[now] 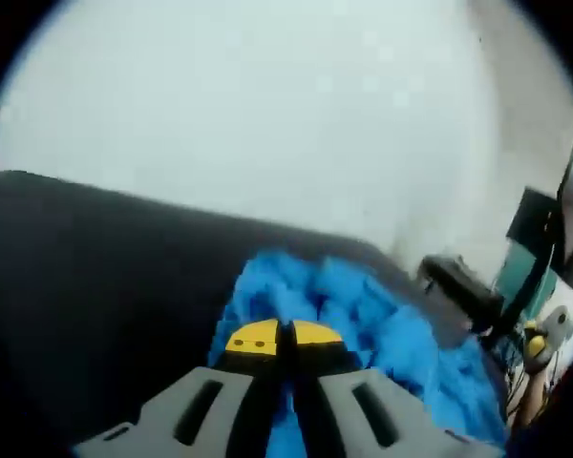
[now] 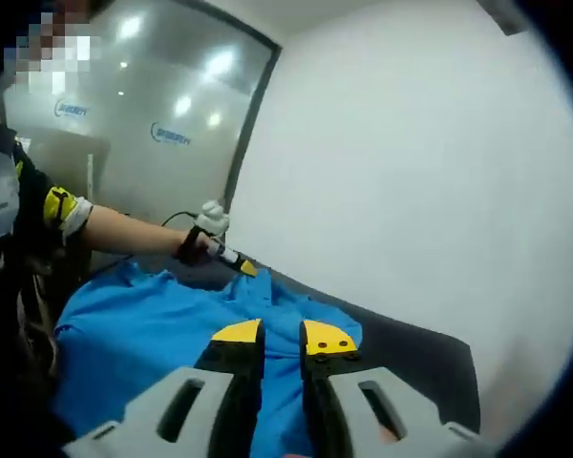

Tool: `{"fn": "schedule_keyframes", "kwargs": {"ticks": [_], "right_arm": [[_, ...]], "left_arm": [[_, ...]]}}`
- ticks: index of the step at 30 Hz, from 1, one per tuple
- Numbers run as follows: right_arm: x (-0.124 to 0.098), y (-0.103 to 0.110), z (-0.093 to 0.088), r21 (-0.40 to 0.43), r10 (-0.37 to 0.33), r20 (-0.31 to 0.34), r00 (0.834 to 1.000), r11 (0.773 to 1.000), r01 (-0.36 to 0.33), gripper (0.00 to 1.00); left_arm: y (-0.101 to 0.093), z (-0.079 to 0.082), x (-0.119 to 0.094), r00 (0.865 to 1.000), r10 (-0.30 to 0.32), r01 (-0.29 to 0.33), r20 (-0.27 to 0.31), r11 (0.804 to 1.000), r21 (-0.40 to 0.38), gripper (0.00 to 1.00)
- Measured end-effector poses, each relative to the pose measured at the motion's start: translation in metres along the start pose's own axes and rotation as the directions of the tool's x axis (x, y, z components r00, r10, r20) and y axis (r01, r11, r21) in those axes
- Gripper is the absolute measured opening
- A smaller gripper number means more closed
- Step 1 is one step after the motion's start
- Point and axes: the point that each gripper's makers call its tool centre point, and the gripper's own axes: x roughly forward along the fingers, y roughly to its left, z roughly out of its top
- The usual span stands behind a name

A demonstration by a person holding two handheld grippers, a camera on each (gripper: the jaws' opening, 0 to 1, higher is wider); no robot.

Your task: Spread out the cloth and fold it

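Note:
A bright blue cloth [image 1: 382,329] lies rumpled on a dark table [image 1: 95,286]. My left gripper [image 1: 285,336] has its yellow-tipped jaws pressed together on the cloth's near edge. To the right, at the cloth's far side, is my right gripper [image 1: 456,282], dark and blurred. In the right gripper view the cloth [image 2: 143,329] stretches leftward from my right gripper [image 2: 282,339], whose jaws stand a narrow gap apart with blue fabric between them. The left gripper [image 2: 227,255], held by a person's hand, sits at the cloth's far edge.
A white wall [image 1: 267,114] rises just behind the table's far edge [image 2: 411,348]. The person's forearm [image 2: 124,229] reaches in from the left in front of a glass partition [image 2: 153,105]. Teal and yellow clutter [image 1: 540,339] stands at the far right.

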Motion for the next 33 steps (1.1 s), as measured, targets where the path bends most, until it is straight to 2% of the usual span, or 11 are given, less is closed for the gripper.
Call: {"fn": "schedule_keyframes", "kwargs": {"ticks": [2,6,16,18,20,22,25,28,29,31,33], "right_arm": [[0.006,-0.003,0.0,0.002,-0.004,0.004,1.0,1.0,0.004,0.12],[0.016,-0.003,-0.005,-0.004,-0.001,-0.015,1.0,1.0,0.001,0.12],[0.016,-0.013,-0.011,-0.02,-0.032,-0.044,0.999,0.999,0.031,0.12],[0.017,-0.017,-0.013,-0.015,-0.045,-0.051,0.998,0.999,0.044,0.12],[0.018,-0.021,-0.015,-0.011,-0.058,-0.056,0.997,0.998,0.057,0.12],[0.022,-0.024,-0.016,-0.007,-0.069,-0.06,0.996,0.998,0.069,0.12],[0.034,-0.037,-0.016,0.001,-0.117,-0.082,0.99,0.993,0.118,0.12],[0.057,-0.055,-0.008,-0.006,-0.158,-0.071,0.985,0.987,0.158,0.13],[0.065,-0.059,-0.006,-0.005,-0.156,-0.072,0.985,0.988,0.156,0.14],[0.083,-0.064,-0.003,-0.006,-0.145,-0.072,0.987,0.989,0.145,0.14],[0.1,-0.067,-0.001,-0.01,-0.124,-0.071,0.99,0.992,0.124,0.14]], "left_arm": [[0.004,0.027,-0.008,0.998,0.019,-0.02,0.063,1.0,0.011,0.07],[0.015,0.071,-0.022,0.984,0.045,-0.037,0.17,0.998,-0.048,0.07],[0.055,0.105,-0.035,0.967,0.147,-0.145,0.206,0.989,-0.023,0.07],[0.072,0.11,-0.039,0.957,0.203,-0.215,0.208,0.976,0.039,0.07],[0.087,0.114,-0.043,0.942,0.245,-0.258,0.229,0.966,0.03,0.07],[0.096,0.108,-0.043,0.945,0.238,-0.239,0.225,0.971,-0.023,0.07],[0.09,0.089,-0.038,0.968,0.129,-0.109,0.214,0.989,-0.104,0.07],[0.089,0.06,-0.038,0.986,0.061,-0.032,0.155,0.982,-0.185,0.06],[0.094,0.048,-0.037,0.99,0.062,-0.035,0.127,0.978,-0.206,0.06],[0.113,0.02,-0.036,0.991,0.119,-0.106,0.053,0.972,-0.209,0.07],[0.139,-0.002,-0.038,0.976,0.219,-0.215,0.015,0.968,-0.126,0.07]]}}
